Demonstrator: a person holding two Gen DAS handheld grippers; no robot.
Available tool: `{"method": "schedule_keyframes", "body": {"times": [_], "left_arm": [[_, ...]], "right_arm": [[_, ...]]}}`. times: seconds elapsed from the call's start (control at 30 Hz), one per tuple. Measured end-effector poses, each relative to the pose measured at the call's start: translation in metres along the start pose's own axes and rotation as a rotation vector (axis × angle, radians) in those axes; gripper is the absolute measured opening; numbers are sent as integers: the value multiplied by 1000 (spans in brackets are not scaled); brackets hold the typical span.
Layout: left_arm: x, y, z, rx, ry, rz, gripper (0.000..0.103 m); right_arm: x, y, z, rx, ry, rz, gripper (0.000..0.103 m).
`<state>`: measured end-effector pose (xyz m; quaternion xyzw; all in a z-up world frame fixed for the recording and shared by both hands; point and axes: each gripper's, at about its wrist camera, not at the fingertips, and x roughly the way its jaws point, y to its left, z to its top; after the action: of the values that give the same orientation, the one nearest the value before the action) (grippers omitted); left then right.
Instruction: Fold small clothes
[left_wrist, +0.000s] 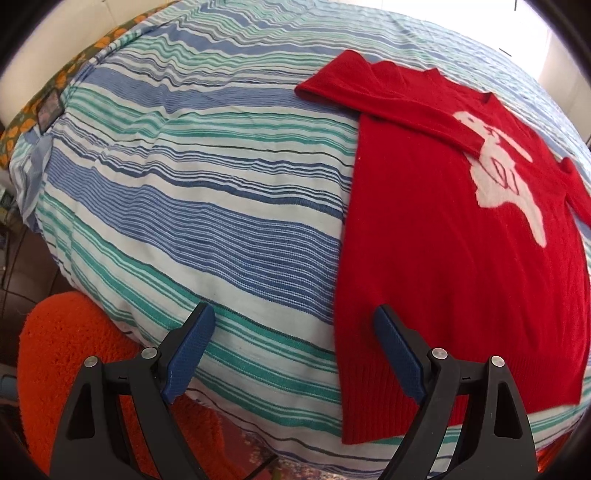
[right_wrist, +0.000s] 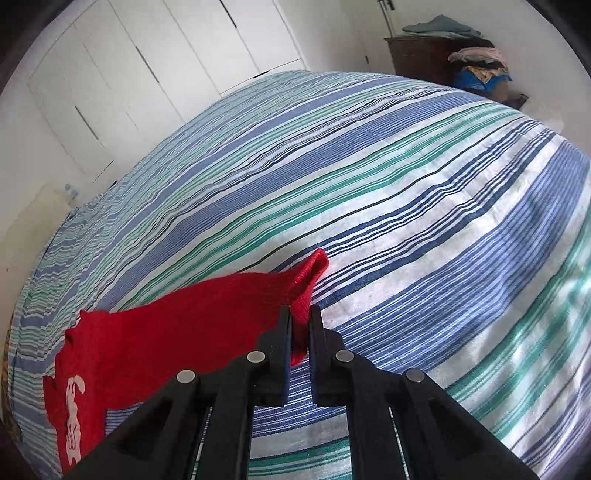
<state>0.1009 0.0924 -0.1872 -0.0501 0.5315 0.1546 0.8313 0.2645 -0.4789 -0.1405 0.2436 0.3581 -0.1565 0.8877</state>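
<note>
Item: red sweater, flat at right of frame on the striped bed. Your right gripper: jaws clamped on its sleeve cuff. Your left gripper: jaws wide, empty. Step: sleeve fold-in. Next: likely carry cuff across body.

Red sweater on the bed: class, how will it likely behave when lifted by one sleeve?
Red sweater looks soft knit, so probably floppy: its sleeve sags from the right gripper. Likely light, and unlikely to slip, since the ribbed cuff bunches between the pads.

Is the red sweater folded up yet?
Barely: the red sweater lies mostly spread on the bed; one sleeve is folded across its chest.
</note>
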Motion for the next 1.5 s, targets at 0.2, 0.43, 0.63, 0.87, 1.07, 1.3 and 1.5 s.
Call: {"method": "schedule_keyframes", "body": {"times": [0.2, 0.43, 0.63, 0.87, 1.07, 1.3, 1.5], "left_arm": [[2, 1, -1, 2, 3, 8, 89], [1, 6, -2, -19, 1, 9, 89], [-2, 7, -4, -12, -14, -4, 89], [-7, 17, -2, -51, -31, -48, 89], [-12, 15, -4, -43, -48, -52, 89], [-14, 16, -7, -26, -47, -40, 89], [-23, 12, -5, 14, -51, -27, 89]], "right_arm": [[-9, -18, -27, 36, 29, -162, 6], [-2, -20, -33, 44, 62, -240, 6], [-7, -20, -40, 14, 96, -243, 10], [-57, -12, -43, -58, 44, -279, 58], [-111, 81, -99, -304, 61, -50, 59], [-155, 190, -221, -525, 227, 328, 59], [-152, 218, -294, -713, 328, 411, 59]]}}
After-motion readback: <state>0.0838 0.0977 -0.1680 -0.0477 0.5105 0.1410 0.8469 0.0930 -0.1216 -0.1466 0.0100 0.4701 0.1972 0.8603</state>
